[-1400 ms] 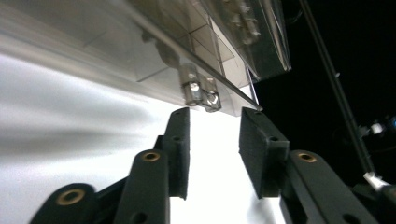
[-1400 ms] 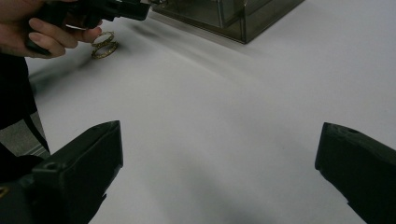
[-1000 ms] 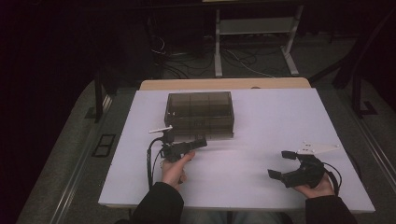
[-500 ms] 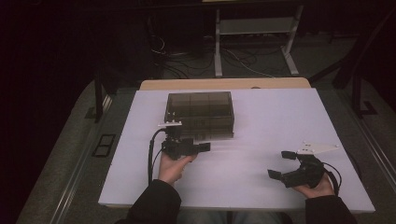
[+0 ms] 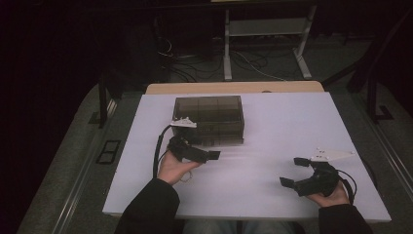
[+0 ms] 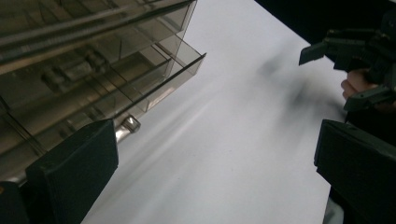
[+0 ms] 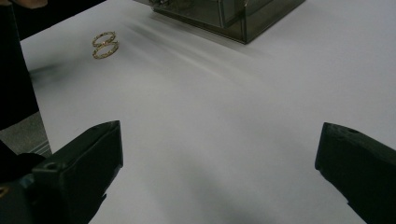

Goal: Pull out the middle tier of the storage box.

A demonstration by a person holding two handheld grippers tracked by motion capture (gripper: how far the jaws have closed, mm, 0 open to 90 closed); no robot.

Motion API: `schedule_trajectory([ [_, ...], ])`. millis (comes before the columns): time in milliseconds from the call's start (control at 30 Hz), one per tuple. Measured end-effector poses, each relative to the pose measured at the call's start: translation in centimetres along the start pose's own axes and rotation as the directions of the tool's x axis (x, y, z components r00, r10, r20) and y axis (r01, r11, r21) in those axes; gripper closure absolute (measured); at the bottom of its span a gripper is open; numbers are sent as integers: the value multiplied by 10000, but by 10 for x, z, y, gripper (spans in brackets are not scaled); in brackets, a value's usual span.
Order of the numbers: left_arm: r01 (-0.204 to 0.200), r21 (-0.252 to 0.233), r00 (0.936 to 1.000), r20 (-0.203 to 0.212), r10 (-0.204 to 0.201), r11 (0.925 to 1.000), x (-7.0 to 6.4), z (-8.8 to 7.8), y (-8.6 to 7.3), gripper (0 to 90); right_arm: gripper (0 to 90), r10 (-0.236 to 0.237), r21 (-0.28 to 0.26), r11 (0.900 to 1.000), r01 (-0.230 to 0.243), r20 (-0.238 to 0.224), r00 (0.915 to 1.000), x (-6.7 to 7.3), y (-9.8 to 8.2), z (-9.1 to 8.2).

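A smoky clear drawer box stands at the table's far middle. My left gripper hovers just in front of it, turned on its side and pointing right. Its jaws have just been opening a little further and stand open with nothing between them. In the left gripper view the box has a low drawer pulled slightly out, with a metal knob beside the left jaw. My right gripper rests open near the front right, with bare table between its jaws. Two gold rings lie ahead of it.
The white table has broad free room to the right of the box. A dark sleeve borders the right gripper view's left side. A wooden edge lies behind the table. Cables and a white stand are on the floor beyond.
My left gripper has lifted a little in front of the box. The right hand and its gripper have not moved.
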State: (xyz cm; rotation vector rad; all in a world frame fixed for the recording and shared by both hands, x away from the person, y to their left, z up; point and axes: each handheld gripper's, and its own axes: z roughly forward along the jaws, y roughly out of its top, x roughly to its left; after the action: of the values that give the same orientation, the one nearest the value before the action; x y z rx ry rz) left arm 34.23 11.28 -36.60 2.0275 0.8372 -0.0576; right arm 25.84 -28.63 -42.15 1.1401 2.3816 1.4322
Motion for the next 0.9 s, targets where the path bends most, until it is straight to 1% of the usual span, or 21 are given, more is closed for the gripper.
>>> schedule_trajectory([
  [67, -361, 119, 9992, 153, 360, 9993, -1, -1, 5, 0, 3, 10, -9, 10000, -10, -11, 10000, 0, 0, 0],
  [100, -613, 257, 9978, 267, 607, 9978, -2, -2, 8, 0, 3, 71, 26, 10000, -71, -26, 10000, 1, 0, 0],
  [167, -917, 520, 9956, 265, 904, 9944, -3, -2, 12, 0, 3, 84, 34, 10000, -84, -20, 10000, 0, 0, 0],
  [200, -1107, 603, 9937, 253, 1093, 9920, -5, -1, 14, 0, 3, 54, 17, 10000, -54, -4, 10000, 0, 0, 0],
  [233, -1297, 734, 9912, 361, 1273, 9888, -5, -1, 16, 0, 3, 57, 16, 10000, -57, 10, 10000, 0, 0, 0],
  [267, -1411, 765, 9896, 374, 1386, 9870, -6, 0, 17, 0, 3, 69, 12, 10000, -69, 13, 10000, 0, 0, 0],
  [300, -1532, 900, 9877, 445, 1497, 9841, -6, 0, 19, 0, 3, 11, -28, 10000, -11, 38, 10000, -1, 0, 0],
  [367, -1863, 1071, 9820, 515, 1816, 9766, -7, 1, 22, 0, 3, 61, 12, 10000, -61, 28, 10000, -1, 0, 0],
  [400, -2087, 1184, 9777, 492, 2042, 9708, -7, 2, 24, 0, 3, 58, 19, 10000, -58, 45, 10000, -1, 0, 0],
  [433, -2346, 1346, 9721, 410, 2312, 9627, -8, 3, 26, 0, 3, 68, 21, 10000, -68, 40, 10000, -1, 0, 0],
  [533, -2770, 1611, 9609, 408, 2740, 9473, -10, 5, 30, 0, 3, 69, 27, 10000, -69, 41, 10000, -1, 0, 0],
  [567, -2858, 1654, 9583, 409, 2829, 9439, -11, 5, 31, 0, 3, 65, 9, 10000, -65, 46, 10000, -1, 0, 0],
  [600, -3072, 1718, 9515, 373, 3054, 9360, -11, 5, 33, 0, 3, 82, 5, 10000, -82, 43, 10000, -1, 0, 0],
  [633, -3158, 1738, 9485, 331, 3150, 9328, -12, 6, 34, 0, 3, 82, 9, 10000, -83, 50, 10000, -1, 0, 0],
  [700, -3388, 1803, 9400, 235, 3403, 9234, -12, 6, 36, 0, 3, 47, 24, 10000, -47, 97, 9999, -1, 0, 0],
  [733, -3479, 1804, 9367, 262, 3491, 9200, -11, 6, 37, 0, 3, 36, 34, 10000, -37, 103, 9999, -1, 0, 0],
  [800, -3745, 1824, 9259, 217, 3771, 9091, -10, 6, 38, 0, 3, 2, 44, 10000, -2, 89, 10000, -1, 0, 0],
  [833, -3820, 1747, 9231, 252, 3837, 9075, -8, 6, 38, 0, 3, -23, 65, 10000, 22, 94, 10000, -1, 0, 0],
  [900, -3912, 1660, 9193, 241, 3928, 9052, -6, 5, 38, 36, 3, -36, 91, 10000, 35, 107, 9999, -2, 0, 0],
])
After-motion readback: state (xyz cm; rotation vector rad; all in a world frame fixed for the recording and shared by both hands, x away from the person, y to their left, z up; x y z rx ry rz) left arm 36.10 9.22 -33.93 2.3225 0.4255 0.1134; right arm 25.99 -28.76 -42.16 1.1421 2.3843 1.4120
